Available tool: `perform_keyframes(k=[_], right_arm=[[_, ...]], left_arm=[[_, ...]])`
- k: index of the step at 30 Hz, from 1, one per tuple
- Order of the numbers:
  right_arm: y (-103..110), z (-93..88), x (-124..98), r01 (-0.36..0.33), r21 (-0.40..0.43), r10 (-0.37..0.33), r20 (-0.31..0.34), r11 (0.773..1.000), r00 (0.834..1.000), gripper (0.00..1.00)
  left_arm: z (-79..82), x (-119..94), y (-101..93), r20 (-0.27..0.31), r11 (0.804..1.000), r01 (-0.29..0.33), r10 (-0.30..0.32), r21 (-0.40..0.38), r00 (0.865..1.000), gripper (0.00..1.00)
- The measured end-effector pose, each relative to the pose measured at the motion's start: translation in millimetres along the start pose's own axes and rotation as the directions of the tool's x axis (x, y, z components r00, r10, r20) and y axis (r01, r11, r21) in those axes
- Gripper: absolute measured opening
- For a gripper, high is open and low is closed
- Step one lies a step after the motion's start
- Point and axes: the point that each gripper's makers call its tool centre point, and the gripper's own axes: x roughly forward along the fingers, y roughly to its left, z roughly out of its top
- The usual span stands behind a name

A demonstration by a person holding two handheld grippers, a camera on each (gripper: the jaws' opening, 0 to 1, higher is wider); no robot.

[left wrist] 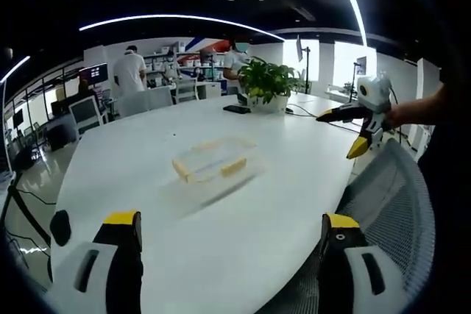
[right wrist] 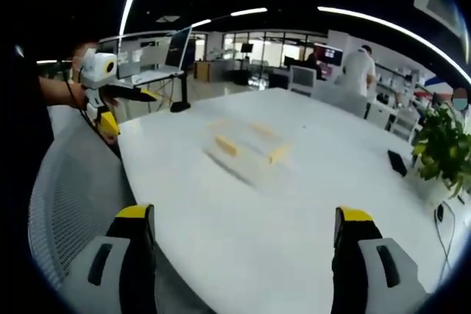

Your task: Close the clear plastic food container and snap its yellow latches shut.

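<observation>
One white table (left wrist: 147, 152), open office, plant (left wrist: 268, 79)

Clear plastic container (left wrist: 214, 161) on a smooth, matt white table (left wrist: 132, 152).

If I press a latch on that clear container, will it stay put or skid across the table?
The container looks empty and thin-walled, so probably light. The white table appears smooth and glossy, so a sideways push would likely slide it. Low and flat, it seems unlikely to tip.

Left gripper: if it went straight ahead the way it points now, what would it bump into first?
Probably the container on the table: it lies ahead between the open left gripper's fingers. Depth is unclear, and nothing else shows in between.
</observation>
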Motion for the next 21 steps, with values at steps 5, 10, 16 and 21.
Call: perform_keyframes(k=[5,10,16,21], right_arm=[[-1.1,1.6,0.1,-0.002,-0.006,0.002,0.003,1.0,1.0,1.0],[-2.1,2.4,0.1,-0.002,-0.012,0.002,0.004,1.0,1.0,1.0],[-4.3,4.3,1.2,0.002,-0.015,-0.002,0.009,1.0,1.0,1.0],[-5.7,4.8,2.9,-0.002,-0.019,0.002,0.007,1.0,1.0,1.0]], left_arm=[[2.0,-1.6,0.0,0.004,1.0,-0.011,0.011,0.001,1.0,0.99],[2.7,-2.9,1.6,0.008,1.0,-0.02,0.02,0.001,1.0,0.99],[2.8,-3.0,2.2,0.011,1.0,-0.022,0.022,-0.001,1.0,0.99],[1.8,-3.1,3.9,0.013,1.0,-0.019,0.019,-0.002,1.0,0.99]])
